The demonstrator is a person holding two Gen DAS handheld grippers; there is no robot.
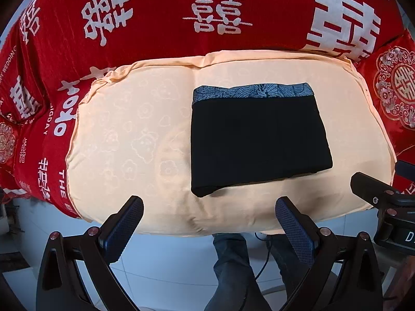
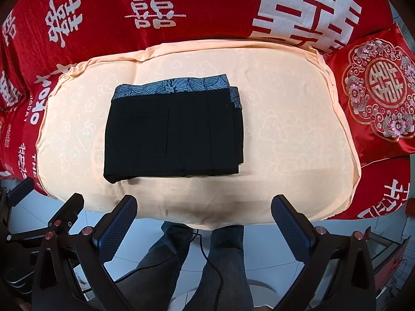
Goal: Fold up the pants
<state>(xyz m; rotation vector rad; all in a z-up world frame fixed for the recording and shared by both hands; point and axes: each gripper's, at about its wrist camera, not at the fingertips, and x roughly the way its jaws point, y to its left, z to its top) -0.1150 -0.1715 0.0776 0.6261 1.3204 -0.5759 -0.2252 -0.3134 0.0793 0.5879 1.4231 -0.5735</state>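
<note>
The black pants (image 1: 256, 140) lie folded into a flat rectangle on the peach cushion (image 1: 135, 140), with a blue-grey patterned waistband along the far edge. They also show in the right wrist view (image 2: 173, 132) on the same cushion (image 2: 290, 129). My left gripper (image 1: 208, 220) is open and empty, held off the cushion's near edge, short of the pants. My right gripper (image 2: 203, 220) is open and empty, also at the near edge. The right gripper's body shows at the right of the left wrist view (image 1: 384, 202).
A red cover with white characters (image 1: 155, 20) lies behind and around the cushion. A red embroidered pillow (image 2: 378, 90) sits at the right. The person's legs (image 2: 207, 264) and a black cable (image 2: 207, 256) are below, over a white tiled floor.
</note>
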